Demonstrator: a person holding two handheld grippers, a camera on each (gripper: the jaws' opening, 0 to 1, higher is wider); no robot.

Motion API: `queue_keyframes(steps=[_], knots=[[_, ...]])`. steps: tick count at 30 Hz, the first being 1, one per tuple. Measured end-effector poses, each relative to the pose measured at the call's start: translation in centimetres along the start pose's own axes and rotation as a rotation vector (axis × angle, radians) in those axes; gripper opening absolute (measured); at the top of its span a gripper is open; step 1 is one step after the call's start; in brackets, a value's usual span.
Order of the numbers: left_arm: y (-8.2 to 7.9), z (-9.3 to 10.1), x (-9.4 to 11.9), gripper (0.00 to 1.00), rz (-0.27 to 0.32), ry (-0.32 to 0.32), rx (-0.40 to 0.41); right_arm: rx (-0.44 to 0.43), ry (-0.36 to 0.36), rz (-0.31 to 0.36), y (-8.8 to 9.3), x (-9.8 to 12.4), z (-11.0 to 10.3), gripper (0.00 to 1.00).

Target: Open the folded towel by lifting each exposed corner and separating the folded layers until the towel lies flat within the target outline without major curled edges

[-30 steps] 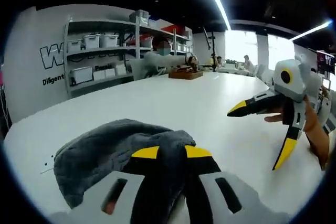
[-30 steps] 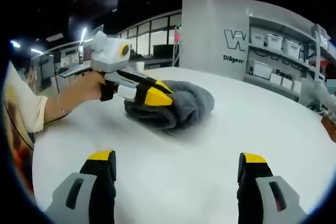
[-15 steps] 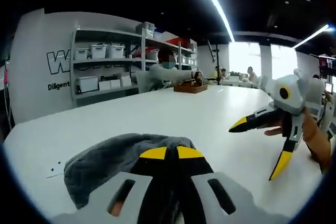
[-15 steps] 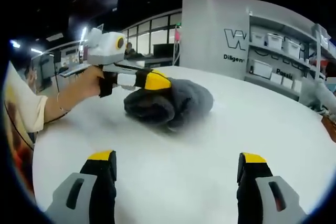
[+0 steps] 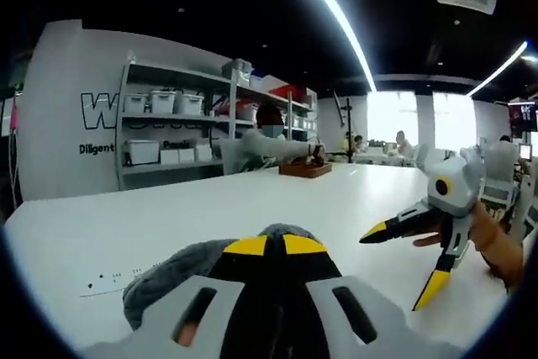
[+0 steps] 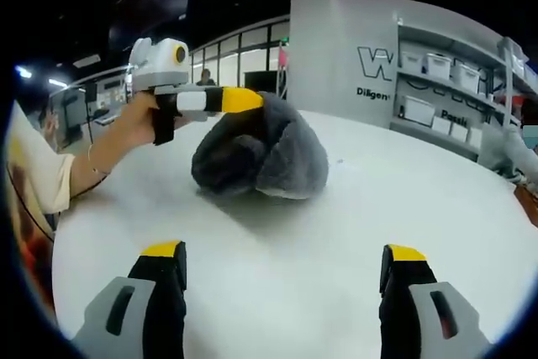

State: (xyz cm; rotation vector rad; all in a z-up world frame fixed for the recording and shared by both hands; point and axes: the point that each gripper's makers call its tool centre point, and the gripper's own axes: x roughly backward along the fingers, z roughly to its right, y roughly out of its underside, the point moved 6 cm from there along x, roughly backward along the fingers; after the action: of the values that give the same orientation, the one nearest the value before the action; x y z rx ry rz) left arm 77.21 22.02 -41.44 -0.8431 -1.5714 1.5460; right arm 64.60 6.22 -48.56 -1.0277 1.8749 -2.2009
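With the left tool [image 6: 239, 100] pinched on the grey towel [image 6: 261, 157] above the tabletop [image 6: 353, 233], the wide-spread right tool [image 6: 282, 271] should catch a hanging corner.

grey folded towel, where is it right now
In the right gripper view the grey folded towel sits bunched on the white table, left of centre, pinched at its top by the left gripper.

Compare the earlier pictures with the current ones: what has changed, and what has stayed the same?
The left gripper, shut on the grey towel, has lifted part of it off the white table, so the towel now stands taller. The right gripper stays open, hovering apart from it.
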Motion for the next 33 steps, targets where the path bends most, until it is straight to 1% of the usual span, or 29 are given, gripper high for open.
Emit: queue_keyframes(steps=[1,5,8,10,11,13,14,17,19,21,22,24,25,26,27,30,32,33], knots=[[-0.4,0.0,0.2,0.03,0.017,-0.001,0.004,0.0,0.0,-0.001,0.0,0.0,-0.1,0.95],[-1.0,-0.2,0.6,0.03,0.044,-0.013,0.013,0.001,-0.001,-0.004,0.2,0.0,-0.2,0.95],[-1.7,-0.7,1.2,0.03,0.077,-0.029,0.023,-0.002,-0.002,-0.004,0.2,0.0,-0.1,0.95],[-1.9,-1.0,1.5,0.03,0.079,-0.037,0.024,-0.001,-0.001,-0.006,0.2,-0.1,-0.1,0.95],[-2.0,-1.2,1.7,0.03,0.075,-0.047,0.025,-0.001,-0.001,-0.006,0.2,0.0,-0.1,0.95],[-2.1,-1.9,2.5,0.03,0.087,-0.083,0.034,0.001,-0.001,-0.006,0.2,0.0,-0.2,0.95],[-2.2,-2.2,2.7,0.03,0.093,-0.09,0.038,0.002,-0.001,-0.006,0.1,0.0,-0.1,0.95],[-3.2,-3.2,3.7,0.03,0.142,-0.128,0.082,0.005,-0.003,-0.002,0.0,0.0,-0.2,0.95],[-3.7,-3.6,4.3,0.03,0.147,-0.14,0.094,0.004,-0.004,-0.001,0.0,0.0,-0.2,0.95],[-4.0,-4.1,4.9,0.03,0.149,-0.178,0.089,0.005,-0.003,-0.002,0.0,0.1,-0.2,0.95],[-4.4,-4.4,5.5,0.03,0.171,-0.198,0.09,0.009,-0.002,-0.002,0.0,0.1,-0.3,0.95],[-4.8,-4.8,6.4,0.03,0.193,-0.219,0.1,0.014,-0.004,0.0,-0.1,0.2,-0.4,0.95],[-4.9,-5.2,7.0,0.03,0.206,-0.24,0.111,0.016,-0.006,0.002,-0.2,0.3,-0.4,0.95],[-4.9,-5.4,7.4,0.03,0.214,-0.251,0.119,0.016,-0.007,0.002,-0.2,0.3,-0.5,0.95],[-4.6,-5.8,8.1,0.03,0.219,-0.268,0.144,0.024,-0.008,-0.001,-0.2,0.3,-0.5,0.95],[-3.5,-6.5,9.4,0.03,0.201,-0.282,0.191,0.03,-0.013,-0.01,-0.1,0.2,-0.7,0.95],[-3.0,-6.7,10.1,0.03,0.19,-0.295,0.186,0.035,-0.016,-0.013,-0.1,0.2,-0.8,0.95],[-2.6,-6.9,10.8,0.03,0.182,-0.314,0.173,0.038,-0.018,-0.013,-0.1,0.1,-0.8,0.95]])
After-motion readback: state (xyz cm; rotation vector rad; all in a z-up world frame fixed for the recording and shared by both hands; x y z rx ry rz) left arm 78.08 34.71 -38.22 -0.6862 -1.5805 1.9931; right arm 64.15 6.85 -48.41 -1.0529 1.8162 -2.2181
